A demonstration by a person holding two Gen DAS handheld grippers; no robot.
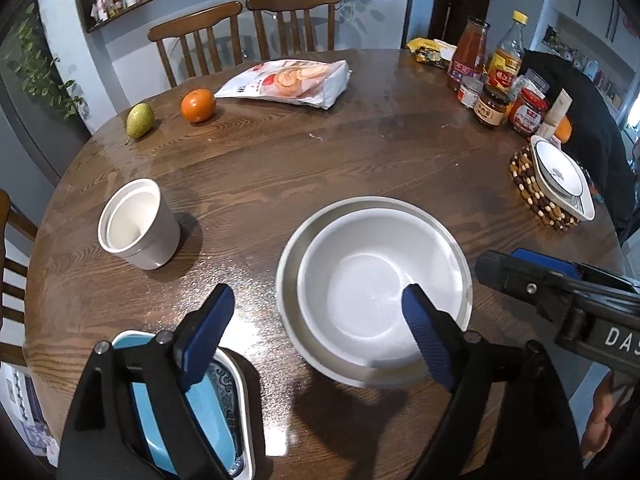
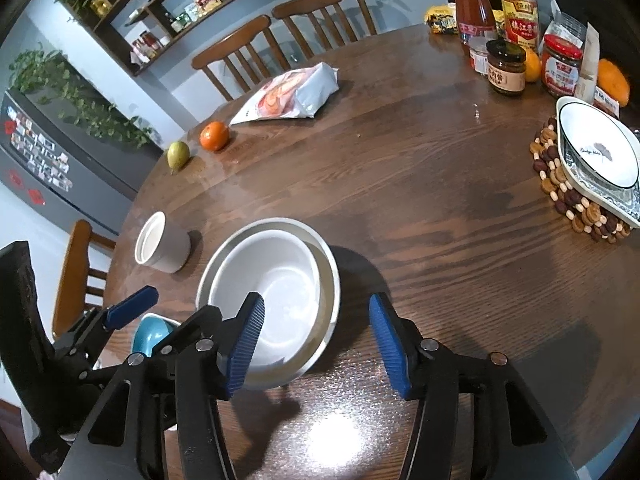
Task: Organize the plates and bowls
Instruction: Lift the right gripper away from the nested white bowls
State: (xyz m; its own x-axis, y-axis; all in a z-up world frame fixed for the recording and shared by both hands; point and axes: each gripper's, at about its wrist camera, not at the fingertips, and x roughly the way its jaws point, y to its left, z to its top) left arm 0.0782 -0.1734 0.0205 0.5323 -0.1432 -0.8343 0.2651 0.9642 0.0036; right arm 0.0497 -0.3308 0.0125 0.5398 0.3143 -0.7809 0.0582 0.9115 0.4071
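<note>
A round, wood-grained table (image 1: pixel 360 140) bears a smooth white bowl (image 1: pixel 372 292) nested in a wider round white plate (image 1: pixel 286 280), near its front edge. Both ribbed blue-padded tongs, left gripper (image 1: pixel 318 332) and right gripper (image 2: pixel 316 344), gape released, grasping nothing, beside a cylindrical white cup (image 1: pixel 138 226).

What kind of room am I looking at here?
Most likely a home dining room or eat-in kitchen: a round wooden table with dining chairs behind it, sauce bottles and jars on it, and wall shelves of pantry goods.
</note>
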